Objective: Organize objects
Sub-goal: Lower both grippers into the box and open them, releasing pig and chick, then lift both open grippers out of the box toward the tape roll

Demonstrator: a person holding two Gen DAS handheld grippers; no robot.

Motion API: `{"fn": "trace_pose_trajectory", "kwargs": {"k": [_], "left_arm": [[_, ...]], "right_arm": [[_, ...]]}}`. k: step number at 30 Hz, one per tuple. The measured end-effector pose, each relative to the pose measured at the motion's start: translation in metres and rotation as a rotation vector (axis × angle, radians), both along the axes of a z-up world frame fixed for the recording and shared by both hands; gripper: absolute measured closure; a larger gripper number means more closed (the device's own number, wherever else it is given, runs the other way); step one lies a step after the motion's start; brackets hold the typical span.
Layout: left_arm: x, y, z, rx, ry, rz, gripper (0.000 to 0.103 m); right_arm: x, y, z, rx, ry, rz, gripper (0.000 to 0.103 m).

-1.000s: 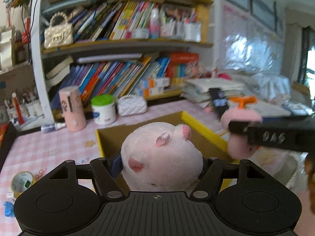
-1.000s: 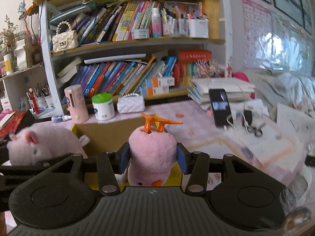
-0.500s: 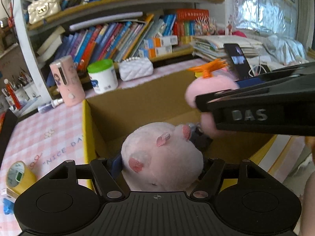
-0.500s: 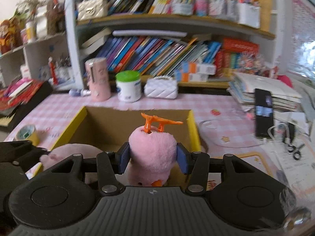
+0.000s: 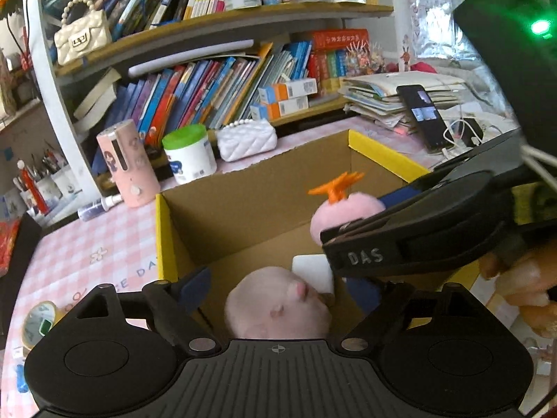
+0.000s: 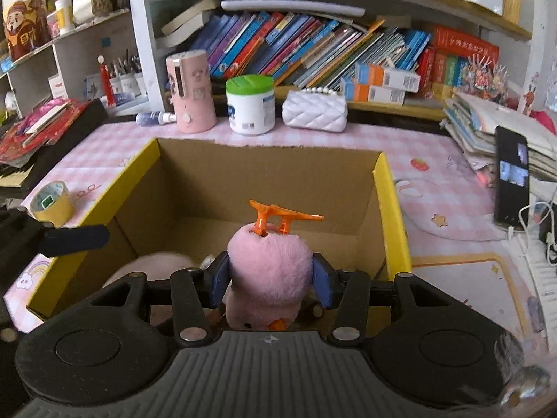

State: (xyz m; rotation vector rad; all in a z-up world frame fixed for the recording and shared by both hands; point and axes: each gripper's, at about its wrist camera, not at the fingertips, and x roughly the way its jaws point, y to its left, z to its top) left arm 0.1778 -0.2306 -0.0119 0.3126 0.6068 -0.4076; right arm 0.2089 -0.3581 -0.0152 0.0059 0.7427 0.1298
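Nearest us, left gripper (image 5: 278, 289) jaws have just been opening; pale pink round plush toy (image 5: 278, 310) sits loose btwn them, low in the yellow-edged cardboard box (image 6: 390, 209). Right gripper (image 6: 271, 275) squeezes pink fluffy plush w/ orange propeller (image 6: 269, 264) over the box. Risk: grippers are close, we could knock each other or snag the propeller.
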Motion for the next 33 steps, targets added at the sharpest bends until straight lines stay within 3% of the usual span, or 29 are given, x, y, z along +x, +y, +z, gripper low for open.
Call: {"fn": "trace_pose_trajectory", "kwargs": {"k": [8,12,17,26,33], "left_arm": [[-0.002,0.002,0.001,-0.012,0.010,0.014,0.014],[-0.006,0.002,0.004,-0.025,-0.008,0.011,0.014],[-0.015,0.008,0.011,-0.056,-0.026,0.016,0.014],[-0.045,0.046,0.028,-0.182,-0.086,0.123,0.007],[-0.064,0.080,0.027,-0.205,-0.077,0.196,0.006]], "right_arm": [[0.005,0.000,-0.008,0.021,0.045,0.008,0.053],[0.001,0.001,-0.006,0.025,0.021,0.006,0.041],[-0.010,0.000,0.004,0.022,-0.023,-0.026,0.041],[-0.066,-0.001,0.031,-0.032,-0.206,-0.227,0.030],[-0.109,-0.001,0.026,-0.004,-0.187,-0.408,0.028]]}}
